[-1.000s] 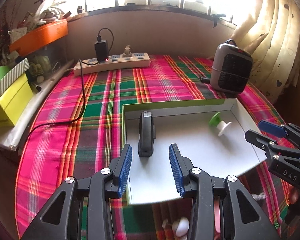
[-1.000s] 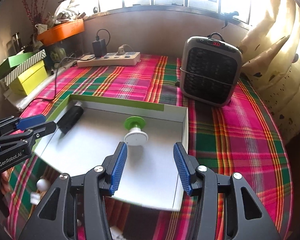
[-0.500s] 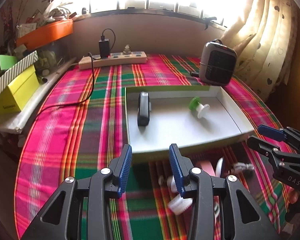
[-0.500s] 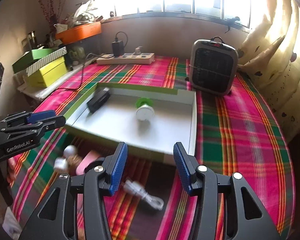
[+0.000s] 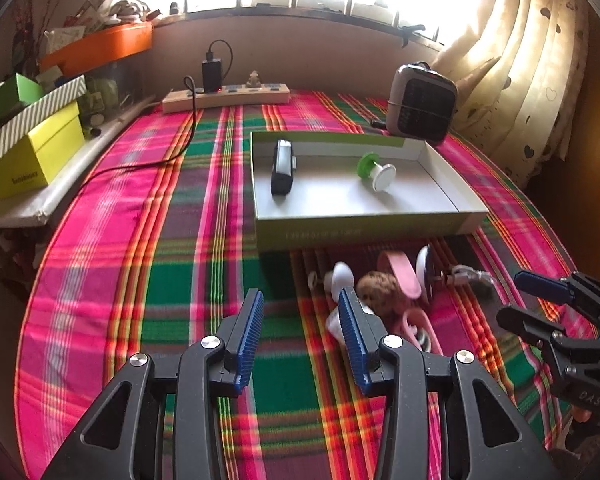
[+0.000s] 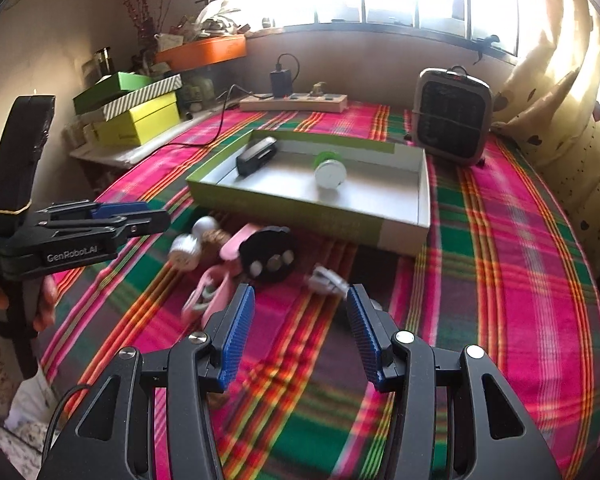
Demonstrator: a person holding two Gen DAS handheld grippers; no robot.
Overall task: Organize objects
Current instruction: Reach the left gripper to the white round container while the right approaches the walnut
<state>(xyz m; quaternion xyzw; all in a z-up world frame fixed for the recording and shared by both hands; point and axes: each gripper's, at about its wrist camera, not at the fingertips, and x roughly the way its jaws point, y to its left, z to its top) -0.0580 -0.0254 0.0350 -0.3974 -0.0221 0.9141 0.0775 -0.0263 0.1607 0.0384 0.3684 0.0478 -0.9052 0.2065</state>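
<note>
Clutter [image 5: 384, 292] — a small heap of loose bits — lies on the plaid cloth [image 5: 148, 240] just ahead of both claws, and that heap is what remains to be sorted. Two pieces look already put away: a black device [image 5: 282, 166] and a green-and-white spool [image 5: 376, 168] rest inside the shallow box [image 5: 364, 228], which stands beyond the heap, farther from the claws. By that count the job seems only begun.

In the heap I can make out a white knob [image 6: 186, 252], a brown fuzzy ball [image 5: 380, 290], pink plastic pieces [image 6: 212, 292], a black disc with round studs [image 6: 270, 254] and a white cable plug [image 6: 328, 278]; motion blur hides finer detail.

Left gripper [image 5: 300, 336] has its jaws spread with nothing between them, only cloth showing in the gap, the heap just off to its right side. Right gripper [image 6: 298, 332] is likewise spread and empty — the cable plug sits just ahead of its gap, the disc ahead and to its left.

Beyond the box, a small heater [image 6: 452, 120] stands on the cloth, a power strip [image 5: 226, 96] runs along the wall under a bright window, and stacked boxes [image 5: 28, 148] sit on a ledge far to the left.
</note>
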